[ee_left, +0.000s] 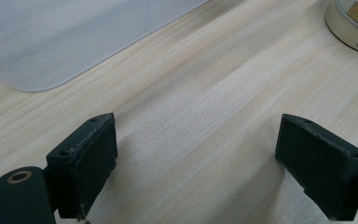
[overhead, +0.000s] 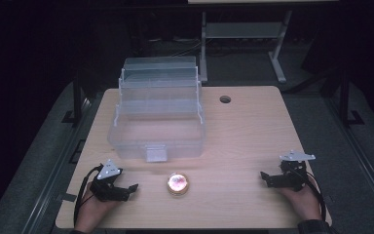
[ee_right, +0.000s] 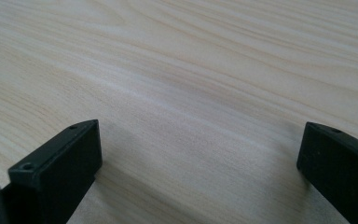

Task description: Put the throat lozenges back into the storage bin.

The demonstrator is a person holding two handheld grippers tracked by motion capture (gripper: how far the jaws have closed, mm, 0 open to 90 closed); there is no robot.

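Both claws released, tin untouched

Low over pale wooden table [overhead: 253, 131], left gripper [overhead: 129, 187] near front-left edge, jaws spread wide, nothing between. Right gripper [overhead: 265, 178] near front-right edge, likewise released and bare, aimed inward. Between them, near front edge: small round tin [overhead: 177, 184], apart from both. Just behind tin: clear plastic tiered box [overhead: 157, 114], lid raised, latch facing front.

High view overlooks whole table [overhead: 243, 141]; claw views skim tabletop close.
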